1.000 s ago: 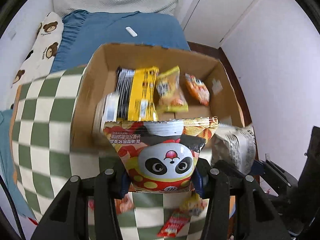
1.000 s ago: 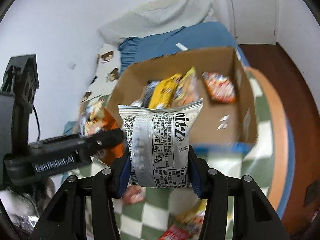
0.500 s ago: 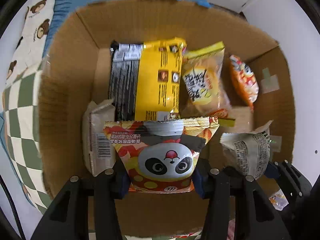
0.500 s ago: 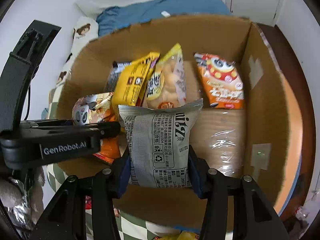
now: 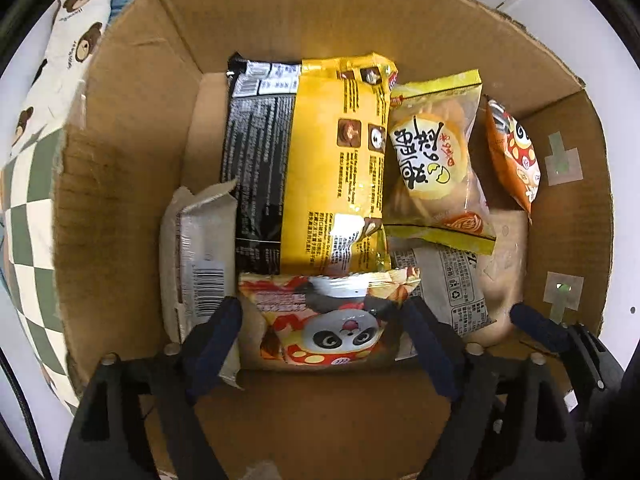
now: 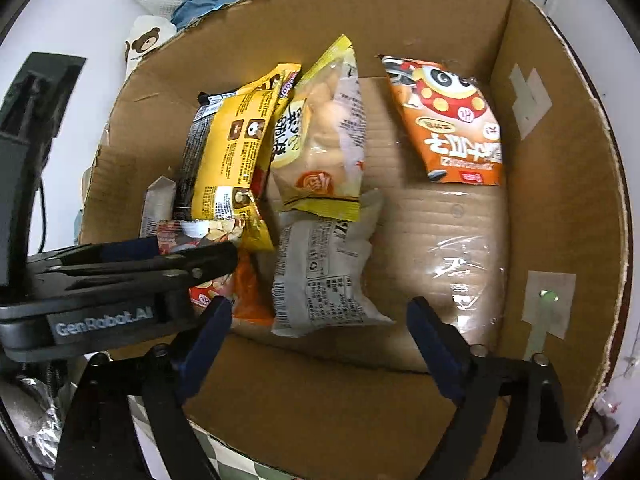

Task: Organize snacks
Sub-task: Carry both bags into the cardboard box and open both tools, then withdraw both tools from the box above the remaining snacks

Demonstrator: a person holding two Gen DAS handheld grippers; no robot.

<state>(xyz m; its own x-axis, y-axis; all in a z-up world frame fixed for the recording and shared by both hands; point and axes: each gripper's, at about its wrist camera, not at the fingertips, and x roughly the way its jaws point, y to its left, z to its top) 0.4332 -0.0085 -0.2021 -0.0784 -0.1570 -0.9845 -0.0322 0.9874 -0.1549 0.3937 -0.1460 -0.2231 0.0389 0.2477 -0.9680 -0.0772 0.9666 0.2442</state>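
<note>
A: Left tongs [image 5: 320, 340]?
B: Jaws opening, panda packet [image 5: 332, 320] released into the cardboard box [image 5: 120, 200].
A: Right tongs [image 6: 316, 332]?
B: Opening too; grey packet [image 6: 320, 272] dropped inside. Next, probably lift clear and fetch more.

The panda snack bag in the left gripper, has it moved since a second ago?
Yes. The panda snack bag went from above the cardboard box's near rim down onto its floor, lying free between the opening left gripper jaws.
</note>
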